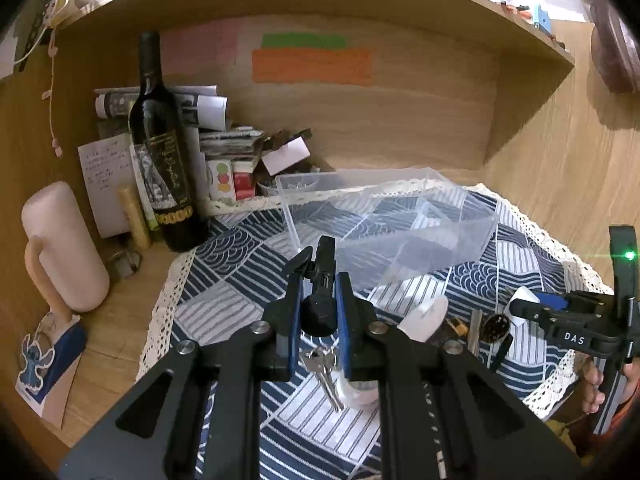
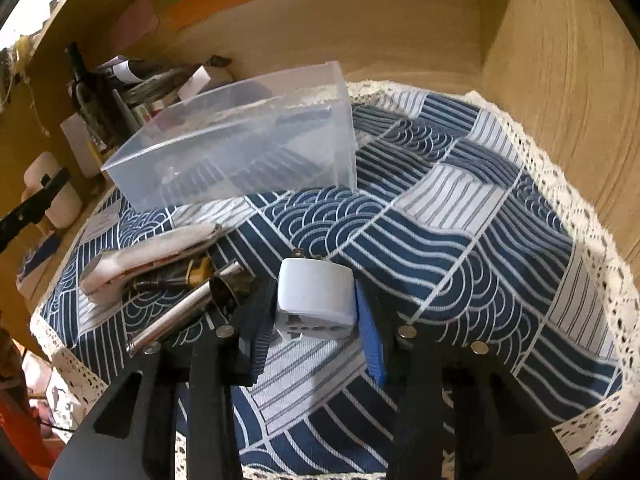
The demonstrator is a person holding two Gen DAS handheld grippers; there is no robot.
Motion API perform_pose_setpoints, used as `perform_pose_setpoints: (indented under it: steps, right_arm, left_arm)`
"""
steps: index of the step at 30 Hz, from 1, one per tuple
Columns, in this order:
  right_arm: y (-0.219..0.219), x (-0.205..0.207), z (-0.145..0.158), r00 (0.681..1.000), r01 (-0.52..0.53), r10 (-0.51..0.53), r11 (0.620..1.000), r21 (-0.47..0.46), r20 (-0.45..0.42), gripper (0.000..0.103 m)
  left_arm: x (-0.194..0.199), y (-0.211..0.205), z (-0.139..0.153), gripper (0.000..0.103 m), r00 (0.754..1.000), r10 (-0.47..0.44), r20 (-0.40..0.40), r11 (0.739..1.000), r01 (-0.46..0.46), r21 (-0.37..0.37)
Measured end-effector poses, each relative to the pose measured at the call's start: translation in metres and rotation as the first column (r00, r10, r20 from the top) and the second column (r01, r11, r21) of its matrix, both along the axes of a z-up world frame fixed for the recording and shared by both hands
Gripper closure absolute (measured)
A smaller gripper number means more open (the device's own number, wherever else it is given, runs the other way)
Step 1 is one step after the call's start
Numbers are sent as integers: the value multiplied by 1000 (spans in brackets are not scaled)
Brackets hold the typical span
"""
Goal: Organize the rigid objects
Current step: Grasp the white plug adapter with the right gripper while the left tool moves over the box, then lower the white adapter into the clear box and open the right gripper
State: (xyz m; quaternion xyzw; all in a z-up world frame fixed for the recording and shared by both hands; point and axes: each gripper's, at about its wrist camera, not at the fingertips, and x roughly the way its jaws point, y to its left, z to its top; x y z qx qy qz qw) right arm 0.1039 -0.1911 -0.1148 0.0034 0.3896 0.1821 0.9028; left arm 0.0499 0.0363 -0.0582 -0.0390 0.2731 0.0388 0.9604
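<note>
My left gripper [image 1: 319, 280] is shut on a black clip-like gadget [image 1: 322, 280] and holds it above the patterned cloth, in front of the clear plastic box [image 1: 384, 216]. Keys [image 1: 326, 372] lie on the cloth under it. My right gripper [image 2: 316, 300] is shut on a white plug adapter [image 2: 316, 300] near the cloth; it also shows in the left wrist view [image 1: 532, 304]. The clear box [image 2: 240, 144] stands behind and to the left of the adapter. A white tool [image 2: 148, 260], a metal rod [image 2: 184, 308] and small parts lie left of the right gripper.
A wine bottle [image 1: 164, 148], a pink mug [image 1: 60, 248], papers and small boxes [image 1: 232, 160] crowd the back left of the wooden shelf nook. The blue patterned cloth [image 2: 460, 220] with lace edging covers the desk. Wooden walls [image 2: 560, 80] close the back and right.
</note>
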Motion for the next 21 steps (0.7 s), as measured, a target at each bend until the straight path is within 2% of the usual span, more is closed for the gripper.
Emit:
perform_pose_setpoints:
  steps: [6,12,17,21]
  right_arm:
    - [10,10,42,993,-40,39,999,3,114,67]
    - [31,32,82,969,-77,79,997,-17,232,67]
    - [50,60,94,962,-108,112,994,-29,247,67]
    - [64,89,87,971,-135,139,990,-33,194,67]
  left_arm:
    - [24,0,15,88,1000,-26,12,1000,26,8]
    - [72,7,19,88,997,-59,-48,998,57,-31]
    - [112,7,14,88,990,-86,-110,996,82,-42]
    - [140,5,3,88,979,-115,-169,992,105,-64]
